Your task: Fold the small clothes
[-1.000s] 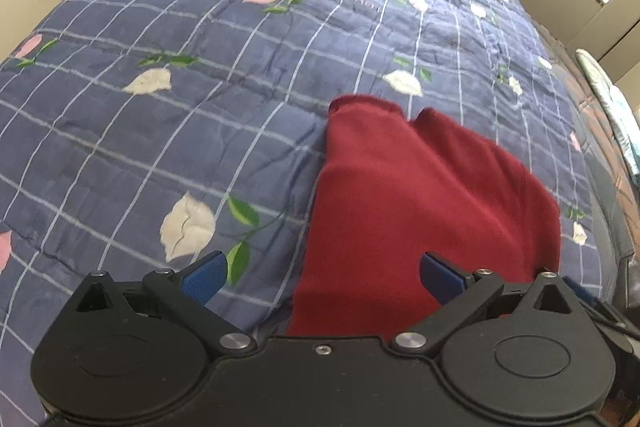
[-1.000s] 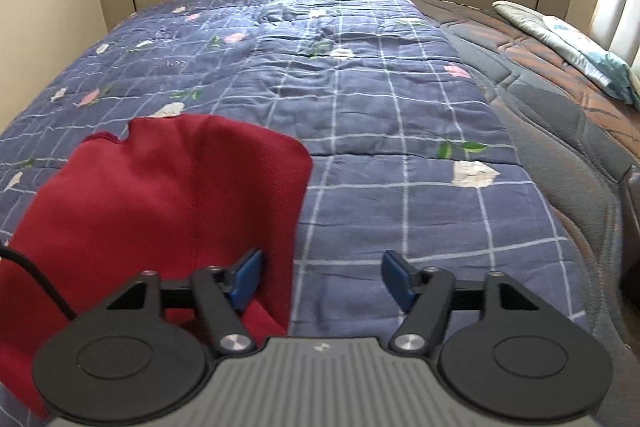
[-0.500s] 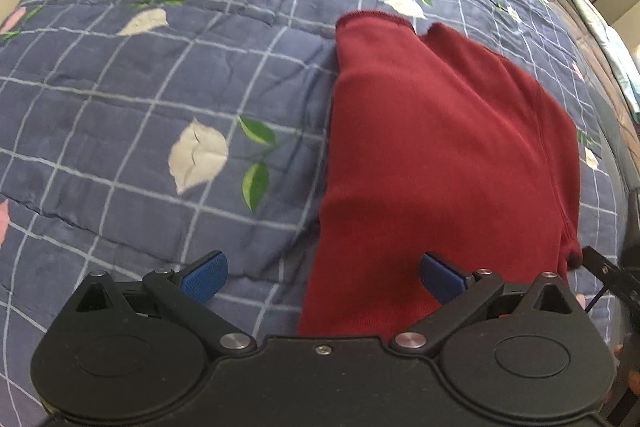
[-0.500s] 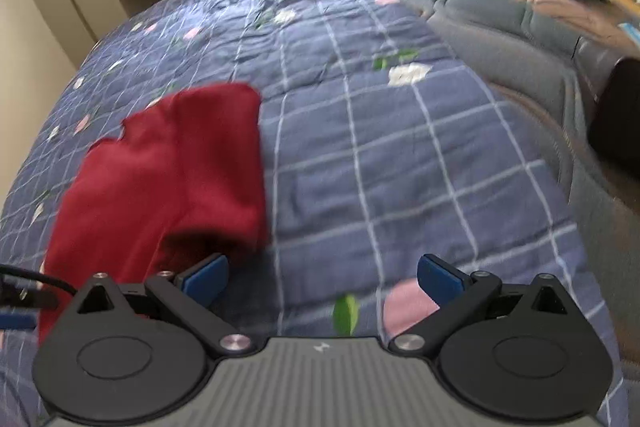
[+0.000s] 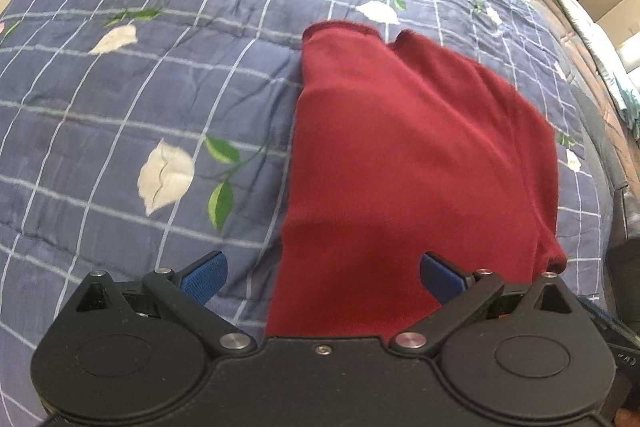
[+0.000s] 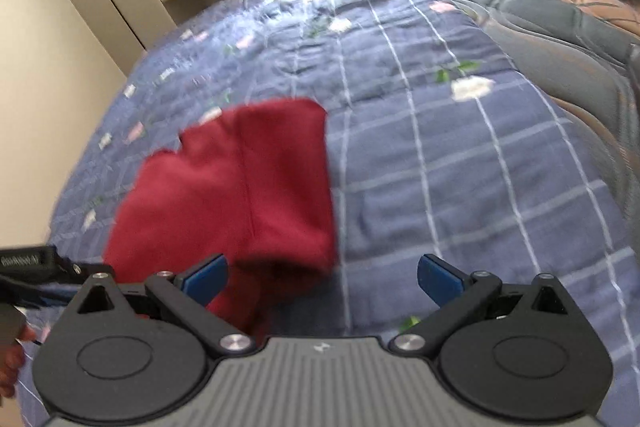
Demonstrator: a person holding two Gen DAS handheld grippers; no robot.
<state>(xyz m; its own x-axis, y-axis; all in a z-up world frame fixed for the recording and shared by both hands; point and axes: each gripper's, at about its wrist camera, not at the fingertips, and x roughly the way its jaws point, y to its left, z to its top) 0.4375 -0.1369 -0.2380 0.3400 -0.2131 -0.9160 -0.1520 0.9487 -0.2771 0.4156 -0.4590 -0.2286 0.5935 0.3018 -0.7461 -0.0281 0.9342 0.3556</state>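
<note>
Right gripper (image 6: 322,273) swung off garment (image 6: 240,187), jaws spread, empty | left gripper (image 5: 322,271) spread, empty | risk: loose fold springing open.

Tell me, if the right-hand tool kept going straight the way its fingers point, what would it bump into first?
Probably the red garment: its near edge lies just ahead of the open right gripper, toward the left finger. The blue quilt lies beneath; depth is unclear.
</note>
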